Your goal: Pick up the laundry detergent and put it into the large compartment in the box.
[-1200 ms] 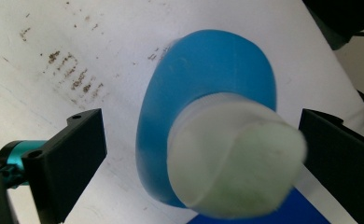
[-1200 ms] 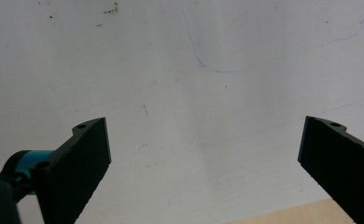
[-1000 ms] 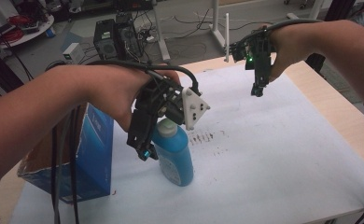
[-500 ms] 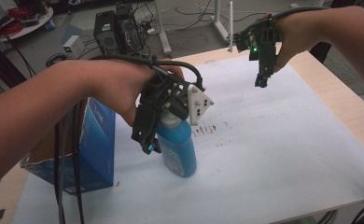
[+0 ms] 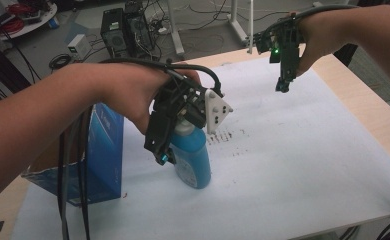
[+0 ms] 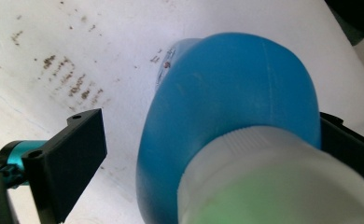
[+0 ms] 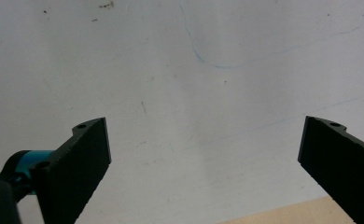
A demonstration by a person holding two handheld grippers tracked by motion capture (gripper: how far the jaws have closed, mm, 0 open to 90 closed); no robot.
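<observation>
A blue bottle (image 5: 192, 159) with a white cap (image 6: 273, 186) stands on the white sheet (image 5: 303, 165), leaning a little. My left gripper (image 5: 173, 147) hangs over its top, open. In the left gripper view the bottle (image 6: 236, 102) sits between the jaws of the left gripper (image 6: 208, 154). There is a gap of bare sheet beside the left-hand jaw, while the right-hand jaw lies close against the bottle. My right gripper (image 5: 282, 85) is held high over the far right of the sheet, pointing down. It is open (image 7: 203, 154) with nothing between its jaws.
An open blue cardboard box (image 5: 103, 150) stands at the left, close beside the bottle. Dark smudges (image 5: 228, 137) mark the sheet just behind the bottle. The wooden table edge (image 5: 368, 110) runs along the right. A computer tower (image 5: 115, 30) stands on the floor beyond.
The right gripper has drifted slightly to the right and farther off. The left gripper stays over the bottle, which has barely moved.
</observation>
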